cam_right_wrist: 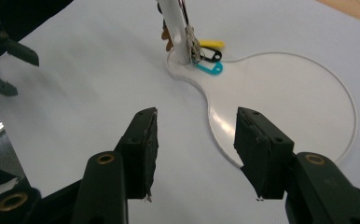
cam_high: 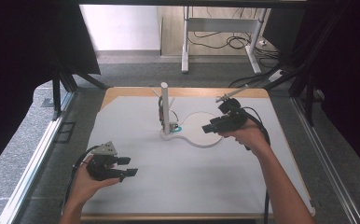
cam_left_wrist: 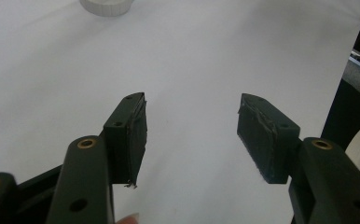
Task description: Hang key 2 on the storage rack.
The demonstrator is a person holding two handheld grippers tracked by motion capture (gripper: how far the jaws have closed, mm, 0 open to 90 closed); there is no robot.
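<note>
A white stand has an upright post (cam_high: 164, 105) and a flat round base plate (cam_high: 201, 133) near the table's middle. At the foot of the post (cam_right_wrist: 176, 32) hang a yellow tag (cam_right_wrist: 211, 44), a black tag (cam_right_wrist: 213, 56) and a teal tag (cam_right_wrist: 210, 68). My right gripper (cam_high: 205, 128) hovers over the plate's right part, open (cam_right_wrist: 197, 149), with nothing between its jaws. My left gripper (cam_high: 132, 166) is at the front left of the table, open (cam_left_wrist: 192, 133) and empty, with bare white surface beyond it.
The white table top (cam_high: 183, 177) has a wooden rim at the back. Black curtains and metal frame rails flank both sides. A desk frame (cam_high: 220, 28) with cables stands on the floor behind. A white round edge (cam_left_wrist: 107, 5) lies far ahead of the left jaws.
</note>
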